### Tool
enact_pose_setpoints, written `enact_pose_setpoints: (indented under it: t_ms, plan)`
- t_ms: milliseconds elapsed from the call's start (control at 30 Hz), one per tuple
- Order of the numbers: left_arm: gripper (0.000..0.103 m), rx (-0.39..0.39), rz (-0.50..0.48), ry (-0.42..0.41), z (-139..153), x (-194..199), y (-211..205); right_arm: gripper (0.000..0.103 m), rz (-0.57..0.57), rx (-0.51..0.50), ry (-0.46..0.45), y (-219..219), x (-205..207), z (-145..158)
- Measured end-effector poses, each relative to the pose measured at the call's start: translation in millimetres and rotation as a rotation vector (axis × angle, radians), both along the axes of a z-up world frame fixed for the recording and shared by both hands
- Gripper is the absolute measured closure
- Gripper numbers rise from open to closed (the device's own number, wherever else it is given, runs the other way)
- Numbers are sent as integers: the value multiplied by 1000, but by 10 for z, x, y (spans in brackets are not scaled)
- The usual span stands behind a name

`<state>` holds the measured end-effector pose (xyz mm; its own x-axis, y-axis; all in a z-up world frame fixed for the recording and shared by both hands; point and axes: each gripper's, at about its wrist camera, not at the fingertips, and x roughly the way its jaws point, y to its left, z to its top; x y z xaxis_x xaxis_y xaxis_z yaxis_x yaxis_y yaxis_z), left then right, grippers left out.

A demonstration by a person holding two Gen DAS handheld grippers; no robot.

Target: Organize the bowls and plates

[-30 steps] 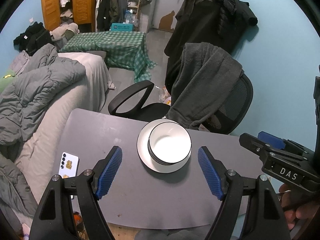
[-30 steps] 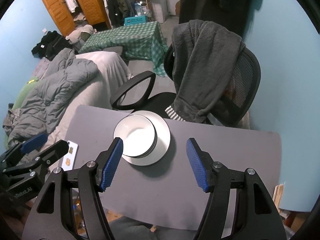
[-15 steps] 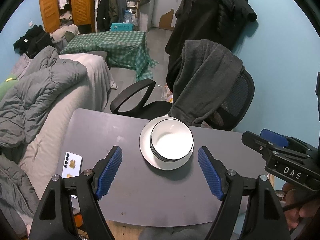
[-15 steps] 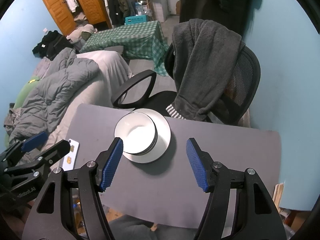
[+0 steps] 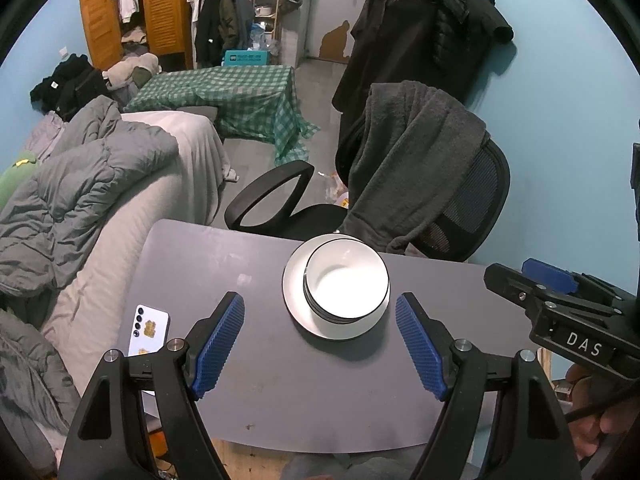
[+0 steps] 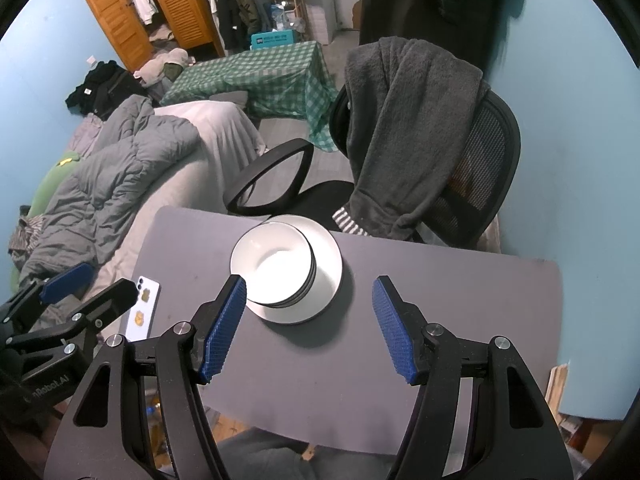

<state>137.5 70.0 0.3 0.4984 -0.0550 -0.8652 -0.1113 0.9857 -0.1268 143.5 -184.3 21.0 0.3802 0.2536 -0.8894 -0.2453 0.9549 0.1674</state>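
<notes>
Stacked white black-rimmed bowls [image 5: 346, 286] on white round plate [image 5: 294, 300], beyond my left gripper [image 5: 320, 346] and right gripper [image 6: 309, 330], both agape, empty, above grey tabletop [image 5: 280, 392].

Two wrist fisheyes, steeply downward from above the near table [image 5: 260, 392] edge, sharing stacked bowls [image 5: 346, 280].

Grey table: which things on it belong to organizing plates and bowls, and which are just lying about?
Belongs to the job:
stack of white black-rimmed bowls
white round plate under it

Just lying about:
white phone
grey fleece garment on black mesh chair
</notes>
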Motion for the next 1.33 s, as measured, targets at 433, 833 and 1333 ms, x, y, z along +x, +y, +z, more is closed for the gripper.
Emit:
enact_pose_setpoints:
  t_ms: [433, 833, 1333]
  plan:
    - [24, 3, 6, 3, -8, 0, -28, 39, 4, 0, 2, -2, -30, 1]
    - [24, 3, 5, 2, -3, -25, -1, 39, 6, 1, 2, 12, -58, 11]
    - [24, 6, 7, 6, 12, -15, 52, 39, 5, 1, 3, 16, -58, 9]
